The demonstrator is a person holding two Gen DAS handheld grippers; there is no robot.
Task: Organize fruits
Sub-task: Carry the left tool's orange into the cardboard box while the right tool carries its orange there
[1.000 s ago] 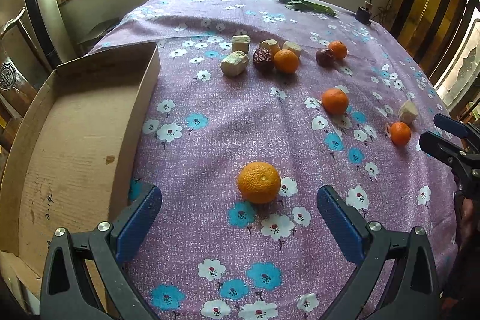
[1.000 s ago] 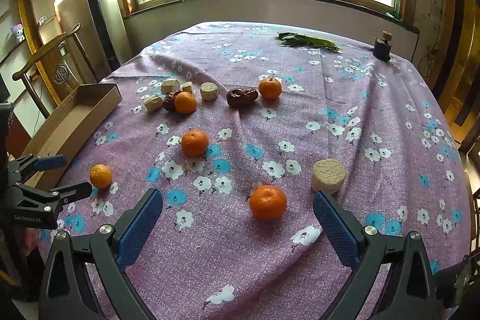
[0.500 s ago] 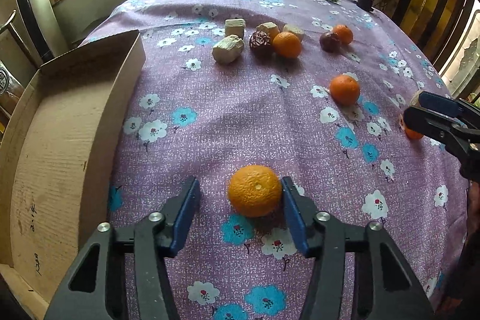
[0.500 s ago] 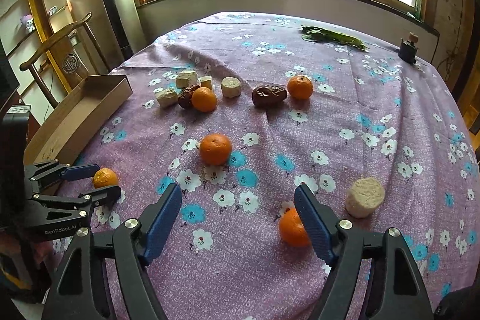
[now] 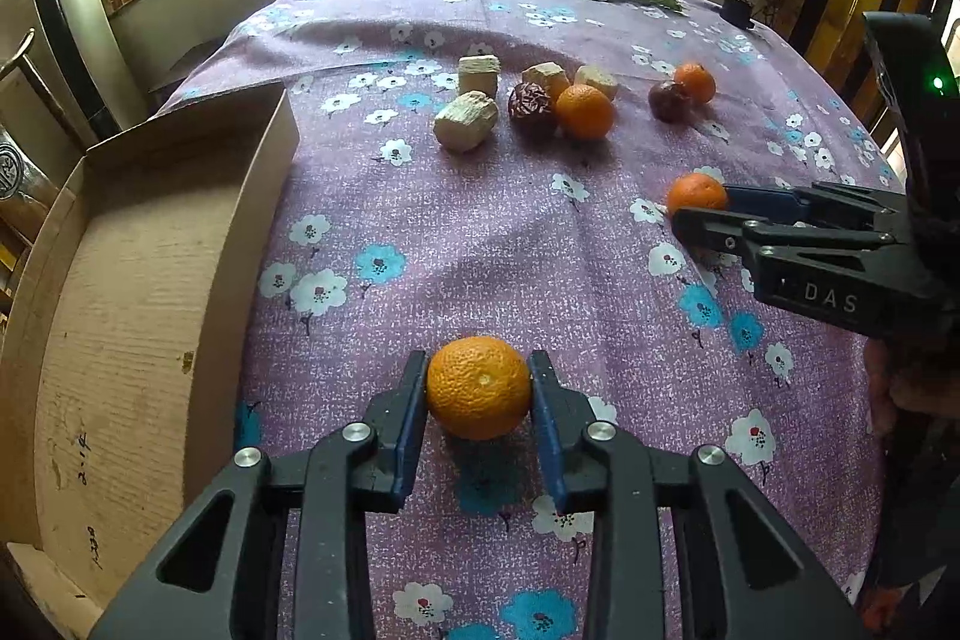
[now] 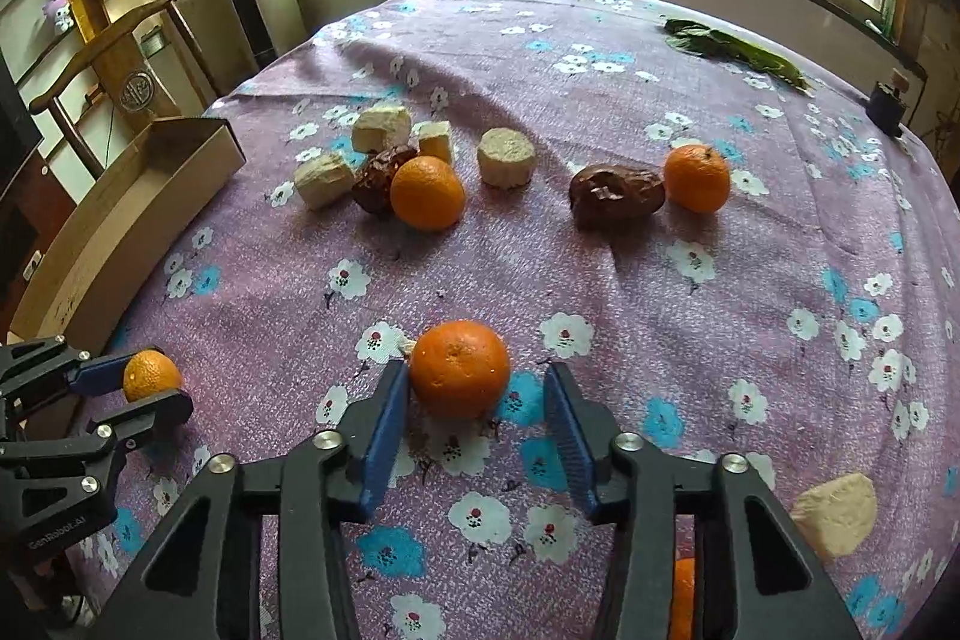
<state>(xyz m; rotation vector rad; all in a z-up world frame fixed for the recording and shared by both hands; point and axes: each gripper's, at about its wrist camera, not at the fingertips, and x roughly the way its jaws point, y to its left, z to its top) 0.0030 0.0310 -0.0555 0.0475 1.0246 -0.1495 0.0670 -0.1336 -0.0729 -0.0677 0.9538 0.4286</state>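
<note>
Now both grippers had just been closing, each on its own orange. The left gripper (image 5: 479, 388) had gone from wide open to clamped: both blue pads pressed the sides of the near orange (image 5: 479, 387), which sat on the cloth (image 5: 480, 244) just beside the cardboard box (image 5: 120, 316). That orange looked secured but not lifted, its underside seemingly on the purple fabric.

The right gripper (image 6: 477, 397) had come across to a different orange (image 6: 459, 369) from the one it framed a second earlier; that fruit, or one like it, showed only as a sliver at the bottom edge under the frame. Its jaws had narrowed around the new orange, yet unevenly: the left-hand pad touched the fruit while a gap of cloth showed between the fruit and the other pad. So the grip was not complete.

Beyond, two more oranges, two dark dates (image 6: 617, 195) and several pale chunks (image 6: 506, 157) lay scattered mid-table, untouched, and another pale chunk sat near the right gripper's frame. The box appeared empty in the part visible.

By my reading, sorting had barely begun: one orange was ready to go to the box, and the second needed the right jaws to finish closing, or it might roll sideways away from the touching pad.
</note>
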